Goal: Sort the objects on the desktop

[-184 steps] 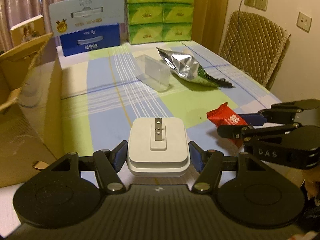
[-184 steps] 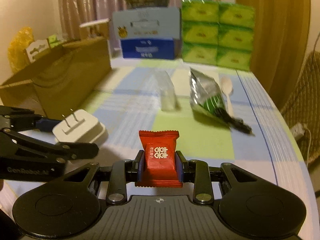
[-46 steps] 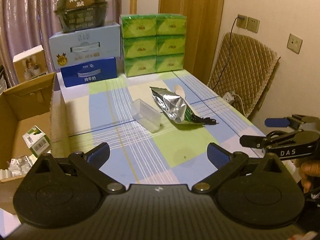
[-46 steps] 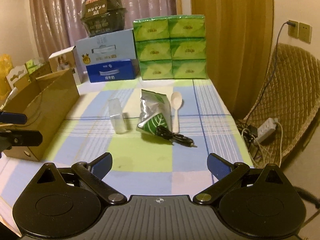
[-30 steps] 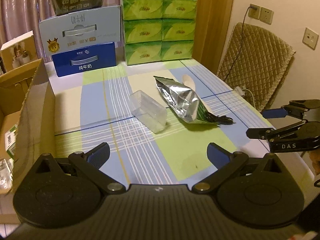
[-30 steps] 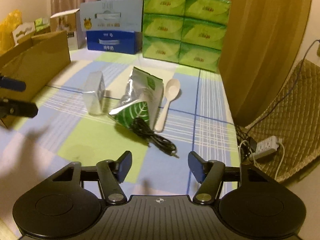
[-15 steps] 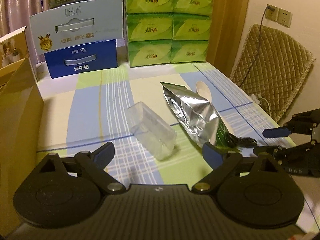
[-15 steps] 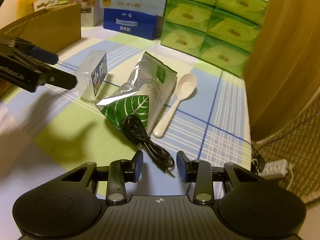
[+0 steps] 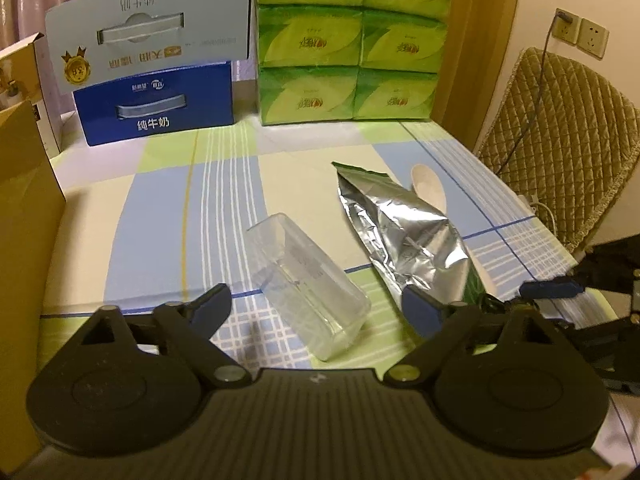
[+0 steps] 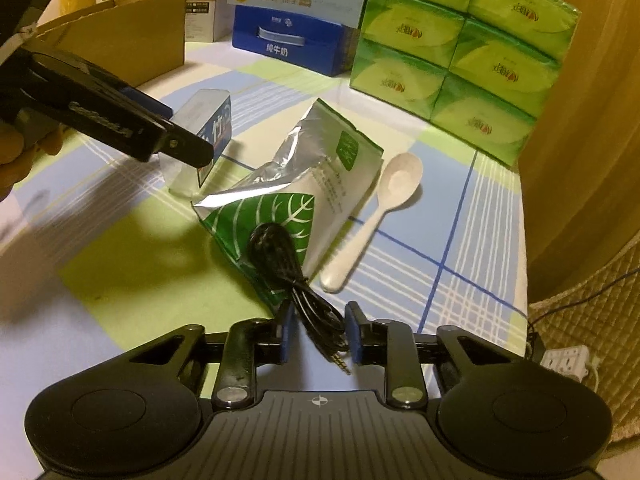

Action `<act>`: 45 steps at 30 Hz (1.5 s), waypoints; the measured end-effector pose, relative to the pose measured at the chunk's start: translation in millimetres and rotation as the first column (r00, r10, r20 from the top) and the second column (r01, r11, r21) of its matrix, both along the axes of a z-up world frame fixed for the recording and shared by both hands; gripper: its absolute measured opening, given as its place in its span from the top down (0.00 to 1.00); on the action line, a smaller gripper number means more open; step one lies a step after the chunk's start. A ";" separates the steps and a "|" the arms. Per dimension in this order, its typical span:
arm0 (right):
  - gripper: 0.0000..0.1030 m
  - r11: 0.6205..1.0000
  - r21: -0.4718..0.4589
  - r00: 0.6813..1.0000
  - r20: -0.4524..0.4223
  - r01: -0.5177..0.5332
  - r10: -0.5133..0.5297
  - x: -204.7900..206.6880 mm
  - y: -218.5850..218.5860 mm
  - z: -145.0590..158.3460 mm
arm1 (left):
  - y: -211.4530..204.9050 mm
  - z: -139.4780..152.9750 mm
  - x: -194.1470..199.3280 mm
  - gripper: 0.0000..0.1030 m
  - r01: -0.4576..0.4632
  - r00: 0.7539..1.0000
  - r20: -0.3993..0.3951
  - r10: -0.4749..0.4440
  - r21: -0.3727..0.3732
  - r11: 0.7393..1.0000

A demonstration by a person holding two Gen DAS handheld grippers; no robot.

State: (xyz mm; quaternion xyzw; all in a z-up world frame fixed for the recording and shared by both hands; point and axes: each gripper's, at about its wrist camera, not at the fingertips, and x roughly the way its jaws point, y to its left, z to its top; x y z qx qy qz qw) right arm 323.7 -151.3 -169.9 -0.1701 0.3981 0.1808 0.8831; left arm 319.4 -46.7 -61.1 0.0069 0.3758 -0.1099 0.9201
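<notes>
Cable (image 10: 298,276) is the target on the right side: black, coiled, its loop lying on the green leaf-printed end of the foil bag (image 10: 294,188) near the middle of the table (image 10: 120,240), its plug end trailing toward the near edge. The right gripper (image 10: 316,332) is down over that tail, jaws just closing, blue pads either side of the cable and close to it, though whether they actually press it I cannot tell. A pale spoon (image 10: 376,212) lies just beside the bag on its right, bowl toward the far edge.

Over to the left gripper (image 9: 316,308): its jaws have just been narrowing too, yet they stand well apart and grip nothing. The near end of a clear plastic box (image 9: 306,280) lies between the fingers, not touched by either pad. The box lies on its side just left of the bag, angled across the checked cloth. From the right wrist view, one dark finger of that left gripper reaches over the box.

Stacked green tissue packs (image 9: 352,40) and a blue carton (image 9: 156,104) line the far edge, and a cardboard box (image 9: 24,220) stands at the left edge.
</notes>
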 end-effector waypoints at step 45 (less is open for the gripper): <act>0.70 0.911 0.266 0.949 -0.106 0.316 -0.299 -119.4 96.6 8.9 | 59.9 4.2 -187.9 0.51 0.070 0.997 0.033 -0.073 0.070 0.995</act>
